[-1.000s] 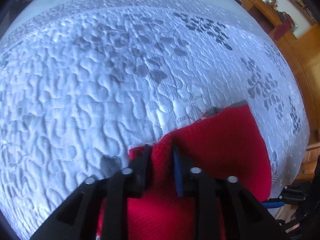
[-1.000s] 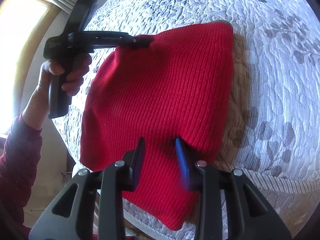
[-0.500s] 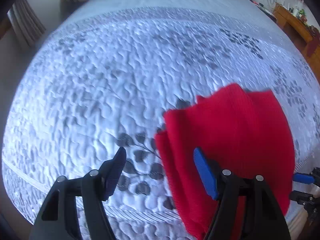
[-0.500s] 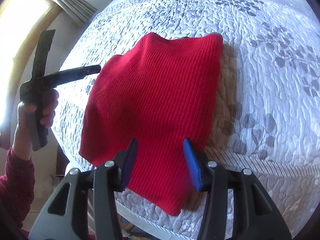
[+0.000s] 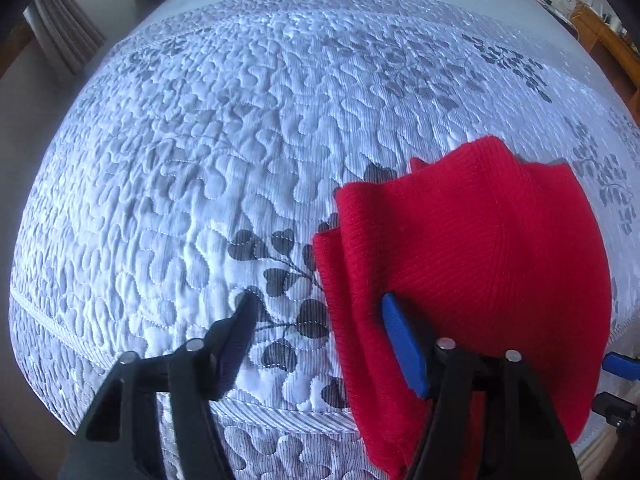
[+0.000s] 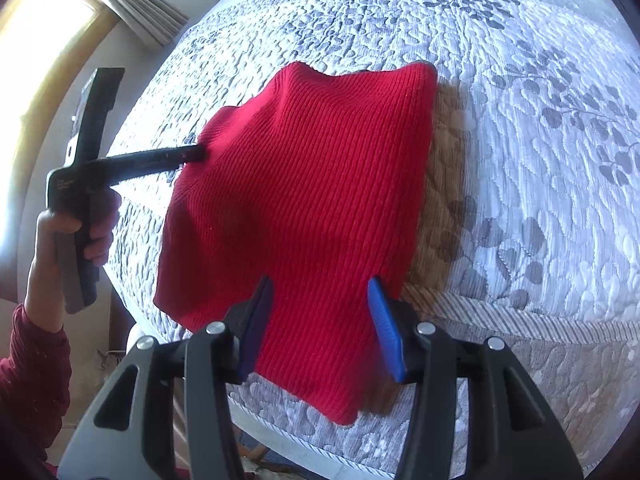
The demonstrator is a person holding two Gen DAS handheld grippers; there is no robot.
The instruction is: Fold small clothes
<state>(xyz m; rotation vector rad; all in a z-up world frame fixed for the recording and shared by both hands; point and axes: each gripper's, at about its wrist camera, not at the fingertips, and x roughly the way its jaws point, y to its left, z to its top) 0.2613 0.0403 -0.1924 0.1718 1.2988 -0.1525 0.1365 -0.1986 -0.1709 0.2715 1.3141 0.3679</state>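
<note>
Surface: white quilted bedspread with grey leaf print is seen spread over a bed; a corded seam runs along its near edge.
Background: pleated curtain and a bright window are seen at far left in the right wrist view; wooden furniture is glimpsed at far right in the left wrist view.
Garment: red ribbed knit garment is laid on the bedspread near the near edge, its lower corner hanging slightly past the seam.
Garment state: layers are seen stacked; folded edges are visible along its left side in the left wrist view. The top surface is mostly flat, with a raised hump at the far edge.
Shadow: a brownish shadow is cast on the bedspread just right of the garment.
Left gripper: jaws are held wide apart, nothing between them. The black finger is over bare bedspread; the blue-padded finger is over the garment's left margin. Contact with the cloth cannot be told.
Left gripper, side view: its tip is seen at the garment's left edge.
Left hand: wrapped around the gripper handle; a dark red sleeve is seen at the wrist.
Right gripper: jaws are apart, with nothing clamped. Both fingers are positioned over the near part of the garment; touching or hovering cannot be told.
</note>
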